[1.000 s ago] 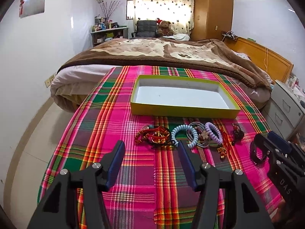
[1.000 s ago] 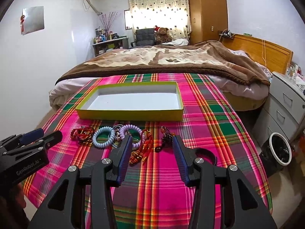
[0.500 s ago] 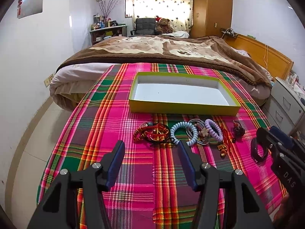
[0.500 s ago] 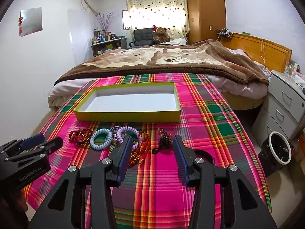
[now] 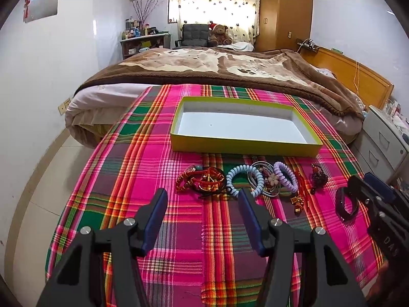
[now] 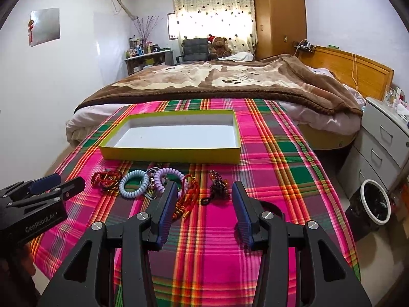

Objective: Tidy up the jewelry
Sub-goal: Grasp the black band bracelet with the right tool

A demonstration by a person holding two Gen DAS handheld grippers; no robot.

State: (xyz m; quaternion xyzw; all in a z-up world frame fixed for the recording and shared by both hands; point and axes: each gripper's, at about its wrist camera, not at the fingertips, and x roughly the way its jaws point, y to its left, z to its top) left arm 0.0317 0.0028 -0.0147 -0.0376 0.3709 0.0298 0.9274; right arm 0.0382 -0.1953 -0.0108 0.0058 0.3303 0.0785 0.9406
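- My left claw (image 5: 202, 204): fingers spread wide, nothing between them, hovering over the plaid cloth (image 5: 122, 179).
- My right claw (image 6: 203, 197): fingers likewise spread, empty, above the same cloth.
- Yellow tray (image 5: 240, 148): white inside, nothing in it, straight ahead of both claws, beyond the jewelry row.
- Red cord bracelets (image 5: 202, 180): a tangle just past my left claw's tips, between them.
- Pale blue coil band (image 5: 244, 179): just ahead of my left claw's right finger.
- Lilac coil band (image 6: 167, 179): just beyond my right claw's left finger, touching the blue one's neighbouring rings.
- Red-and-gold knotted cord (image 6: 188, 198): beside my right claw's left finger, inside the gap.
- Dark bead bracelet (image 6: 218, 186): ahead, between my right claw's fingers.
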